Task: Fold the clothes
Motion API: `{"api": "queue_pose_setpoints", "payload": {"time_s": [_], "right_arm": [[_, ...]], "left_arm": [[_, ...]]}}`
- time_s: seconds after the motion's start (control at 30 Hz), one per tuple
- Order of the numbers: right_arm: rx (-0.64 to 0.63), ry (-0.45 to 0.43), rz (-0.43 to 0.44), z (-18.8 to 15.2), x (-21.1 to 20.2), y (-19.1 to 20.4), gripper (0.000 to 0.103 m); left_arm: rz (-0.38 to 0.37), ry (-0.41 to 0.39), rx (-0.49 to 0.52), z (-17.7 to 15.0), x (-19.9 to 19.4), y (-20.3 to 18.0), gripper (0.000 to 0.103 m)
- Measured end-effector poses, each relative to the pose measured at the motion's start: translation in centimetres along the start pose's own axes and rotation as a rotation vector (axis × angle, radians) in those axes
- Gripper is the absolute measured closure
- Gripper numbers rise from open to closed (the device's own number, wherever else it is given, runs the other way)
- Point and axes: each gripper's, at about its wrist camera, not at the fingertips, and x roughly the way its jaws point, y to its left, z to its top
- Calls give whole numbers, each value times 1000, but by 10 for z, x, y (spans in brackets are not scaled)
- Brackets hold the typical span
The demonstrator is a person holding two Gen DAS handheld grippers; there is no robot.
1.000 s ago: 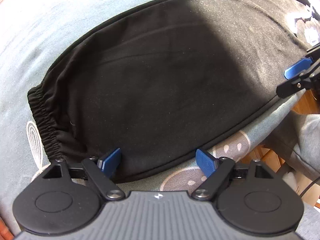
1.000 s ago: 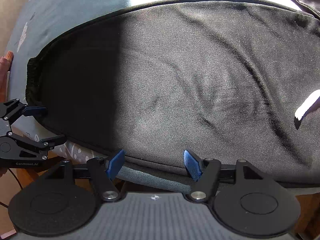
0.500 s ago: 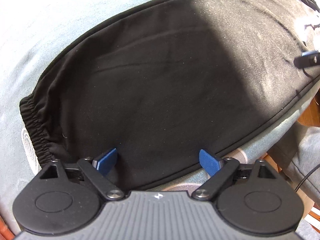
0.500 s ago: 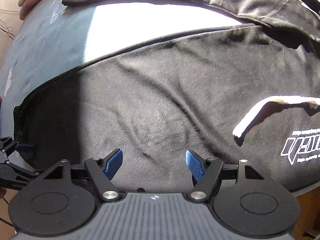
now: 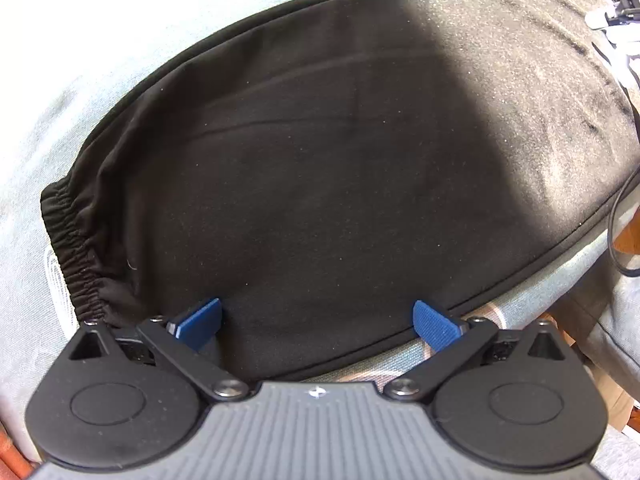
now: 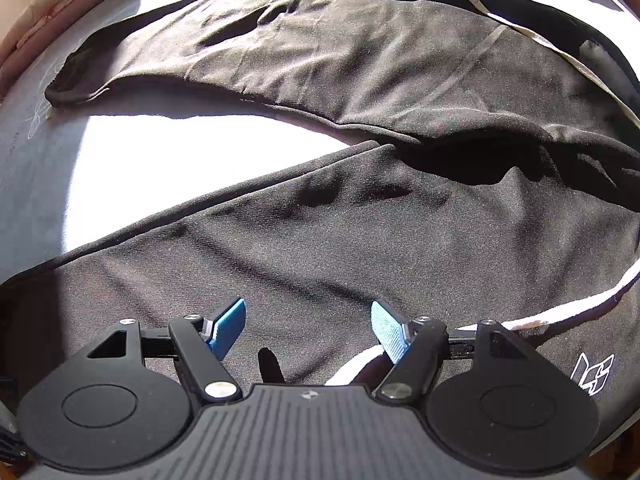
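Fingers (image 5: pixel 198 318) of the left gripper (image 5: pixel 316 320) stood wide and were opening further, the near hem of the black trousers (image 5: pixel 340 168) lying between them but unpinched; pads clear of the cloth. Judged: a release, the leg laid flat where wanted, or a widening before a fresh bite at the edge. Right gripper (image 6: pixel 308 326) fingers (image 6: pixel 228 322) likewise apart, nothing clamped; black fabric and a white drawcord (image 6: pixel 560 318) passed beneath and beside them, so this tool probably ranged toward the waist end for its next hold.

Trousers (image 6: pixel 360 240) spread on a pale grey-blue printed cover (image 5: pixel 48 92), the support under it not identifiable. Near leg lay smooth, elastic cuff (image 5: pixel 68 248) to the left in the left view. Small white logo (image 6: pixel 592 372) at the right edge in the right view. Farther off, the second leg (image 6: pixel 320 52) splayed away, a sunlit gap of cover between the two; judged, legs not yet stacked, fold still early. A dark cable (image 5: pixel 616 236) hung at the cover's right edge.
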Motion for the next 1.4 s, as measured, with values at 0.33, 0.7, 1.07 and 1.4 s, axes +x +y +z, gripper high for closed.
{"api": "queue_pose_setpoints", "payload": {"time_s": [0.33,0.7,1.07,1.4], "right_arm": [[69,35,-110,-32,-40,-50,29],[221,88,-165,-38,-42,-145,28],[122,-89,-155,25,-64,-184,28],[32,-113,-158,78,-23,-215,28]], "left_arm": [[36,-44,75,22,-36,-32,5],[42,-63,124,70,-46,-74,5],[83,-105,156,160,-64,-159,4],[49,-113,177,197,-57,-211,4]]}}
